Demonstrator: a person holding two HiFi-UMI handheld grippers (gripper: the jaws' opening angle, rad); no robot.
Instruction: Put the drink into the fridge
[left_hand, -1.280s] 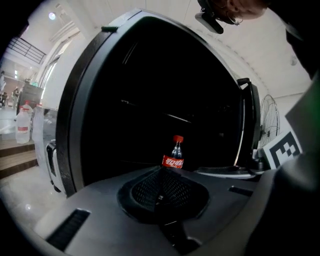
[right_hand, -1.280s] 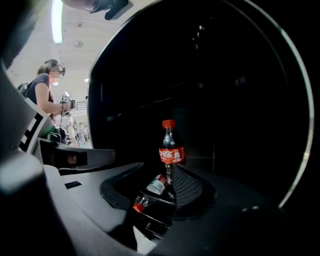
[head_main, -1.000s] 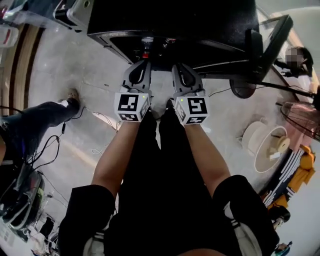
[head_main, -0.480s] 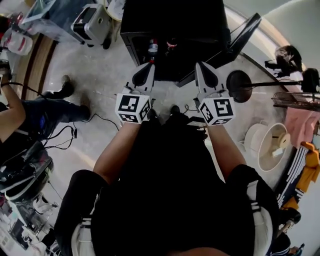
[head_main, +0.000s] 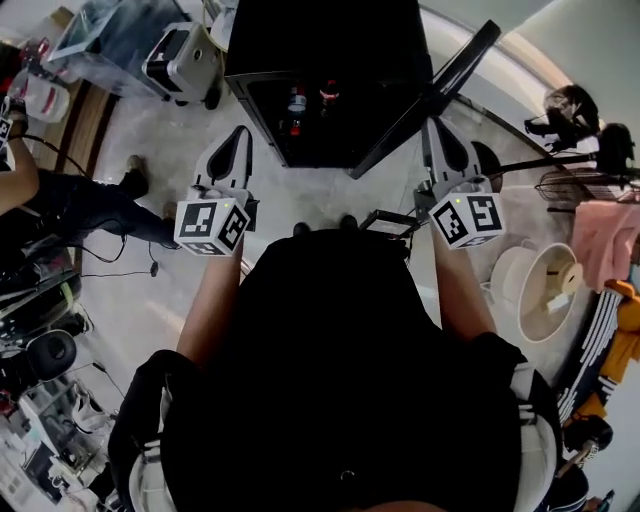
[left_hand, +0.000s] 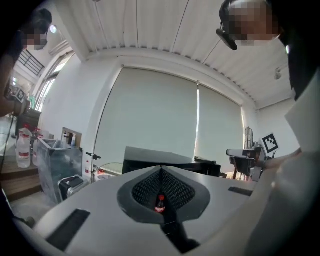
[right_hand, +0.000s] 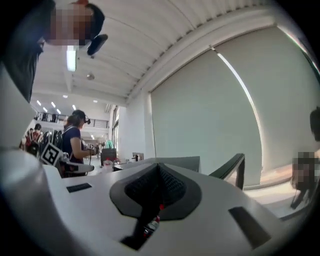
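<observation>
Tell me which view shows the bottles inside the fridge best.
The head view: it looks into the open fridge and shows at least two bottles inside. The left gripper view shows one tiny red-capped bottle past its jaws; the right gripper view, only a sliver.

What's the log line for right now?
fridge: door open | drink bottles: inside fridge | left gripper: shut, empty | right gripper: shut, empty
</observation>
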